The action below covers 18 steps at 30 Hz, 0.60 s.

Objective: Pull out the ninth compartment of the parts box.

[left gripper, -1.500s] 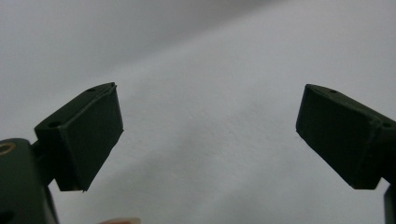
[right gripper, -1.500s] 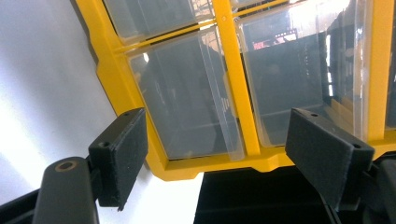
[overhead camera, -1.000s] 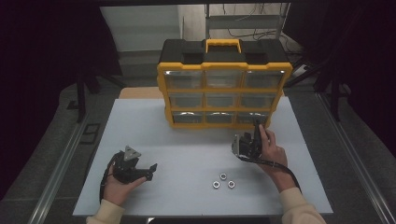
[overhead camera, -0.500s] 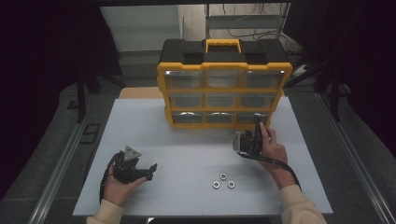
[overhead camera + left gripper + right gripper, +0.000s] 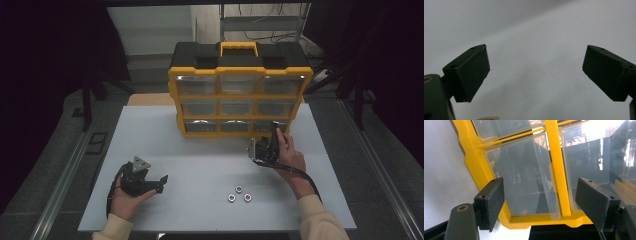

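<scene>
Dark room all around, and a pale grey desk (image 5: 200, 165) in front of me. At 12 o'clock on it stands a yellow-and-black drawer organiser (image 5: 240, 90) with clear drawers in three rows. Three small metal nuts (image 5: 239, 194) lie loose on the desk at about 5 o'clock, well apart from the organiser.

My right hand-held gripper (image 5: 267, 145) is up against the organiser's bottom row, at about 3 o'clock on the desk. In the right gripper view its jaws stand spread with nothing between the pads, and they frame the clear front of a bottom drawer (image 5: 524, 177) and the yellow upright (image 5: 557, 167) beside it. Whether a pad touches the plastic I cannot tell. Compared with a second ago, this hand has crept a little closer to the organiser's base; the jaws stand as wide as before.

My left hand-held gripper (image 5: 150, 181) rests low at 8 o'clock, in the same spot as before. In the left gripper view its jaws are spread wide over bare desk (image 5: 536, 62), holding nothing. The nuts have not shifted.
</scene>
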### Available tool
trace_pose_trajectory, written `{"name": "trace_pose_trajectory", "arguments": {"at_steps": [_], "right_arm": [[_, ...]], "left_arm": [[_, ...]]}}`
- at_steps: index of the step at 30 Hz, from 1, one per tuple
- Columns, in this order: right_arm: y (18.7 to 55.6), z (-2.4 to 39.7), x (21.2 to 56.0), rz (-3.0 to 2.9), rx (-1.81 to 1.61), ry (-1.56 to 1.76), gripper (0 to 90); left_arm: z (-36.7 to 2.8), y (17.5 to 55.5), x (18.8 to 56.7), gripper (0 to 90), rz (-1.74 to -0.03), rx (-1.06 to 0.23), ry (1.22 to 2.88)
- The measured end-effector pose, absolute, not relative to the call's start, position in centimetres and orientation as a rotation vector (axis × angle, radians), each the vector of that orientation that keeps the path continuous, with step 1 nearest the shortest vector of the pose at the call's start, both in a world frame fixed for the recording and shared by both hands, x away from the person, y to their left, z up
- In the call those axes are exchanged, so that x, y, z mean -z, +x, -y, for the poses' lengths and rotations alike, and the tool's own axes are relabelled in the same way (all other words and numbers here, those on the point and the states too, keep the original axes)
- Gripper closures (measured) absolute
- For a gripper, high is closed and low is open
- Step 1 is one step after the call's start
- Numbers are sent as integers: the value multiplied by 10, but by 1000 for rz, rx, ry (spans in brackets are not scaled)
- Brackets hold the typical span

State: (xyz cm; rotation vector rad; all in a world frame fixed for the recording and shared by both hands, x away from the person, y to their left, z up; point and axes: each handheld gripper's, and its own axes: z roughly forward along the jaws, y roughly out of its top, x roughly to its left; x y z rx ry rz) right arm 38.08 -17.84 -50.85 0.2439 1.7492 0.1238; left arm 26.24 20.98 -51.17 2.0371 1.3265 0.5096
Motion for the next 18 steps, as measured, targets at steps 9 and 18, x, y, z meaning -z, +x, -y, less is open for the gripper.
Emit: {"name": "trace_pose_trajectory", "arguments": {"at_steps": [9, 18], "right_arm": [[385, 179, 506, -1750, -119, 252, 252], [390, 183, 504, -1751, -122, 255, 278]], "left_arm": [[-210, 263, 512, 77, -1328, -505, 2038], [-211, 263, 513, 77, -1331, -508, 2040]]}}
